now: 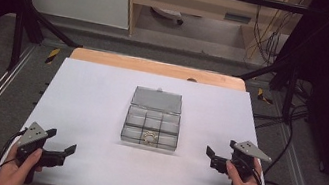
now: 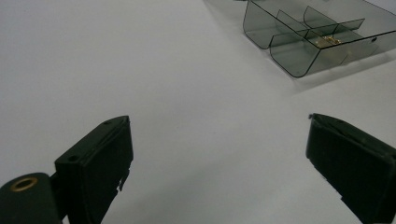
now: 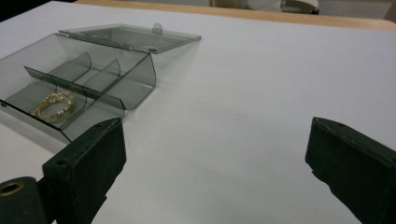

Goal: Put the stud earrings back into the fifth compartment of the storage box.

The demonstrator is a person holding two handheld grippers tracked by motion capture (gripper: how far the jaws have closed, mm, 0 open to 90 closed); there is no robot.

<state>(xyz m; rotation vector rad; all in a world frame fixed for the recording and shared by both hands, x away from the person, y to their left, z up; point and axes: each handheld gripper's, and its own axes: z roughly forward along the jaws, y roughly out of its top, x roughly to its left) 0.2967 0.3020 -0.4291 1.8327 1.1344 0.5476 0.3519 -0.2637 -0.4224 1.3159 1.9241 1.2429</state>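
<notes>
A smoky clear plastic organiser box [image 1: 151, 127] sits mid-table, its lid [image 1: 157, 100] swung open and lying flat behind it. Dividers split it into small compartments. A gold bracelet [image 1: 150, 137] lies in the front middle compartment, and also appears in the right gripper view [image 3: 53, 105] and as a glint in the left gripper view [image 2: 327, 41]. My left gripper [image 1: 63, 140] is open near the front left of the table, with nothing between its jaws. My right gripper [image 1: 220, 148] is open to the right of the box [image 3: 79, 79] and equally empty. Both are well clear of the box [image 2: 317, 42].
A white sheet [image 1: 94, 106] covers the table, and a strip of wooden tabletop [image 1: 156, 67] shows at the far edge. Black frame posts [image 1: 20, 28] stand at the far corners. Cables [image 1: 290, 144] trail on the floor to the right.
</notes>
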